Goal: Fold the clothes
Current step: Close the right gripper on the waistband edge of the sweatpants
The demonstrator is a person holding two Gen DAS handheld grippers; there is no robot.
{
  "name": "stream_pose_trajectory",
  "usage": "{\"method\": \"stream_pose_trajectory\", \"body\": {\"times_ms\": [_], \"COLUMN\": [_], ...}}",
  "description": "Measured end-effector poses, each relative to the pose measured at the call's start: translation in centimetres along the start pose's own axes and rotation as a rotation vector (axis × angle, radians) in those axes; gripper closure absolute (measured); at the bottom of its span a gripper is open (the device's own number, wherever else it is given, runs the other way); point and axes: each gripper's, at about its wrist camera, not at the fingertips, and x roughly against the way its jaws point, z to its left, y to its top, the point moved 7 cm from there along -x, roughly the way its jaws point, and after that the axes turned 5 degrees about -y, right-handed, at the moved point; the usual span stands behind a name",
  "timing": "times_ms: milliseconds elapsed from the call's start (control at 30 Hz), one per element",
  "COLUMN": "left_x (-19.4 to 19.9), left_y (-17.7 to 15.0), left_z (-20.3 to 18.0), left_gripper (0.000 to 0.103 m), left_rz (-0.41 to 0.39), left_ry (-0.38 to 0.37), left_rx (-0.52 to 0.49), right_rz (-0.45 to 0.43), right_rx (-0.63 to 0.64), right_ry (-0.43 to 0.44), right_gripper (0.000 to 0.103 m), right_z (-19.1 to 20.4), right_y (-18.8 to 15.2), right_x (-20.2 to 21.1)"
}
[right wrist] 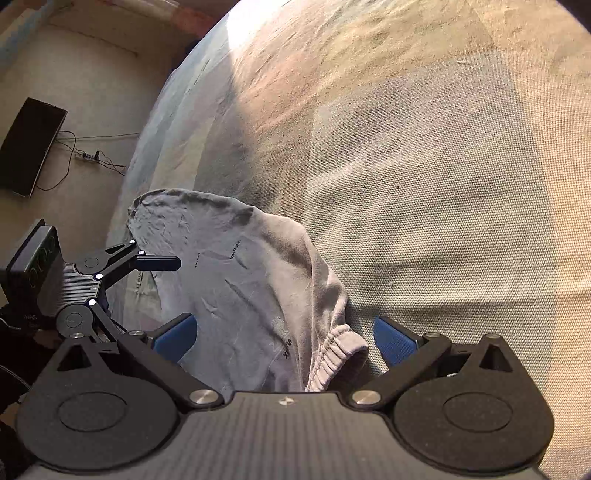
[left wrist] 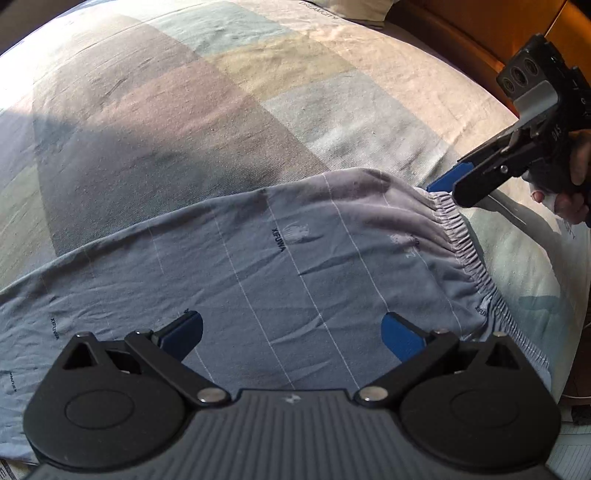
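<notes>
A grey-blue garment (left wrist: pixel 258 280) with thin white lines and small printed logos lies spread flat on the bed, its gathered elastic waistband (left wrist: pixel 465 243) at the right. My left gripper (left wrist: pixel 291 332) is open and hovers just over the cloth near its front edge, nothing between the blue pads. My right gripper (left wrist: pixel 452 190), held by a hand (left wrist: pixel 576 184), sits at the far end of the waistband. In the right wrist view the right gripper (right wrist: pixel 284 339) is open, with the bunched waistband (right wrist: pixel 332 354) lying between its fingers. The left gripper (right wrist: pixel 162 295) stands open over the garment (right wrist: pixel 236 266).
The bed sheet (left wrist: pixel 229 96) has large muted colour blocks and fills the space beyond the garment. Wooden furniture (left wrist: pixel 461 29) stands past the bed's far right. Beside the bed's edge, the floor holds a dark flat panel (right wrist: pixel 29 147) and a power strip (right wrist: pixel 86 155) with cables.
</notes>
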Motion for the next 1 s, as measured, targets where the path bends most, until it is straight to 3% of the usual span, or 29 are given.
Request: {"method": "stream_pose_trajectory", "body": {"times_ms": [333, 700, 1000], "left_x": [-0.2, 0.0, 0.0], "left_y": [0.3, 0.8, 0.5], "left_z": [-1.0, -1.0, -1.4], "left_gripper": [0.001, 0.001, 0.001], "left_rz": [0.001, -0.019, -0.006], "left_ry": [0.001, -0.022, -0.017], "left_rx": [-0.036, -0.031, -0.064], "right_rz": [0.085, 0.092, 0.111], "right_rx": [-0.076, -0.139, -0.082], "right_ry": [0.195, 0.238, 0.256], "right_gripper": [0.0, 0.0, 0.0], "right_z": [0.2, -0.7, 0.8], "right_y": [2.7, -0.2, 2.8], "right_x": [-2.6, -1.3, -3.6]}}
